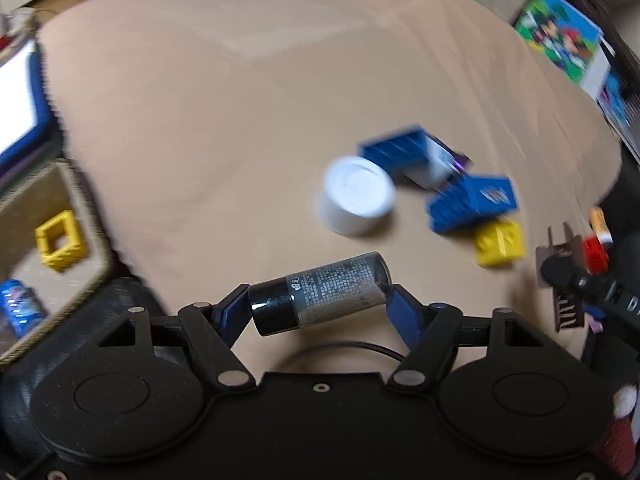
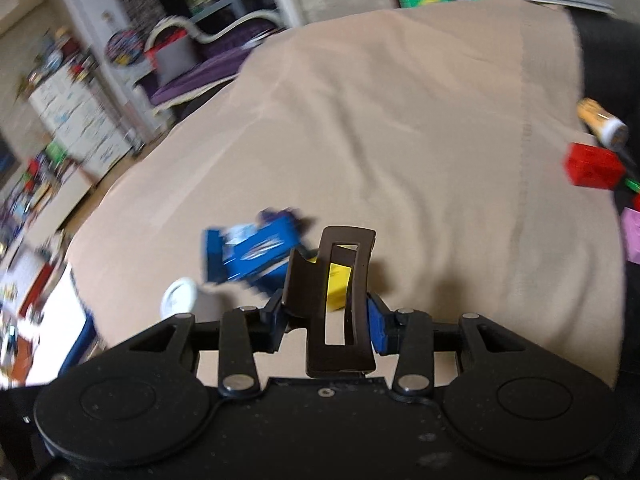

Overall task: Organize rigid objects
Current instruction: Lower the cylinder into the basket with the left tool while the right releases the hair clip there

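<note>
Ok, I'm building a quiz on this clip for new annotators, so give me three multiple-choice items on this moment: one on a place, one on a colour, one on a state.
1. Where is the white round tub?
A. on the beige cloth beside the blue blocks
B. in the woven basket
C. between the left gripper's fingers

2. What colour is the cube next to the blue blocks?
A. green
B. yellow
C. white

3. What is the right gripper doing?
A. standing open with nothing in it
B. clamping a brown hair claw clip
C. clamping a red block

Answers:
1 A, the tub stands on the cloth by the blocks.
2 B, the cube is plainly yellow.
3 B, the clip sits upright between the fingers, clear of the cloth.
</note>
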Motion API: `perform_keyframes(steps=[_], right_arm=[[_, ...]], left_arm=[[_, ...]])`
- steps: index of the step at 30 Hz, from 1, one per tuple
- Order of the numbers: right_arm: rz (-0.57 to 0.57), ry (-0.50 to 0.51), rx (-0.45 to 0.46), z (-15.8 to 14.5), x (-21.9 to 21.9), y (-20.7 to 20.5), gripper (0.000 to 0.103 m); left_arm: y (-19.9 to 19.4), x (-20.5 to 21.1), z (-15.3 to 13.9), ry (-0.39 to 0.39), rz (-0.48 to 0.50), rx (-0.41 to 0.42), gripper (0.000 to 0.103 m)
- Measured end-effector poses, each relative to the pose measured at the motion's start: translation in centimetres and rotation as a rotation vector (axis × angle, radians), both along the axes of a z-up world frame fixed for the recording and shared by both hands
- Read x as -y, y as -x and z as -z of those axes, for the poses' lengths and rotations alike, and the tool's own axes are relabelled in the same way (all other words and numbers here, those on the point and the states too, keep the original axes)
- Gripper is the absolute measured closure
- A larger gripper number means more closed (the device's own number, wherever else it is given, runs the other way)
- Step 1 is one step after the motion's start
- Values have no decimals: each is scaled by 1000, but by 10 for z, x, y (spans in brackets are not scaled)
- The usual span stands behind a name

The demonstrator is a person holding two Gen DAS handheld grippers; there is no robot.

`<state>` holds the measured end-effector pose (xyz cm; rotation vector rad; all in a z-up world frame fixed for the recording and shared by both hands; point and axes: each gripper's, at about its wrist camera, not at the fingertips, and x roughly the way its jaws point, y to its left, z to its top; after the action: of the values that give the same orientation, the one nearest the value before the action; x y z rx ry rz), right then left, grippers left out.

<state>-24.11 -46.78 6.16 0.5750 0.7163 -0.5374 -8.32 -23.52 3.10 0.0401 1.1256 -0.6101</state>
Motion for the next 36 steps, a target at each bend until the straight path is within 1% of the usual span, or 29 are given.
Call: perform_keyframes(steps=[3, 6, 11, 14, 17, 19, 22, 24, 26, 28, 29, 31, 32, 36], right_arm=[[-96, -12, -9, -1, -26, -26, 63], [-190, -20, -24, -1, -54, -58, 63], [-378, -19, -47, -3, -121, -118, 63], [-484, -53, -62, -1, -161, -153, 63], [-557, -92, -87, 4, -198, -185, 63], [-583, -109, -110, 10, -218, -204, 63], [-600, -128, -152, 22, -243, -228, 63], [-602, -121, -183, 30, -258, -238, 63], [-599, -110, -222, 38, -270, -246, 63], [-592, -106, -261, 49, -277, -254, 63], [-585, -107, -279, 55, -280, -259, 63], [-574, -110, -311, 63, -286, -265, 63], [-574, -106, -322, 64, -287, -265, 63], [-568, -78, -336, 71, -297, -272, 63]], left_arm=[[-13, -25, -4, -17, -67, 42, 35], [-31, -61, -6, -33, -158, 62, 35], [-61, -121, 3, -74, -311, 51, 35], [-76, -156, 12, -114, -397, 37, 36], [-87, -191, 16, -153, -463, 34, 35], [-93, -209, 20, -157, -499, 26, 36], [-99, -230, 28, -110, -534, -13, 36], [-102, -237, 36, -86, -541, -42, 36], [-106, -241, 49, -70, -538, -91, 36], [-109, -247, 55, -32, -544, -142, 36], [-110, -248, 54, -33, -550, -138, 35], [-108, -249, 52, -65, -572, -104, 35], [-108, -249, 52, -73, -575, -100, 35], [-110, -253, 57, -67, -583, -131, 35]])
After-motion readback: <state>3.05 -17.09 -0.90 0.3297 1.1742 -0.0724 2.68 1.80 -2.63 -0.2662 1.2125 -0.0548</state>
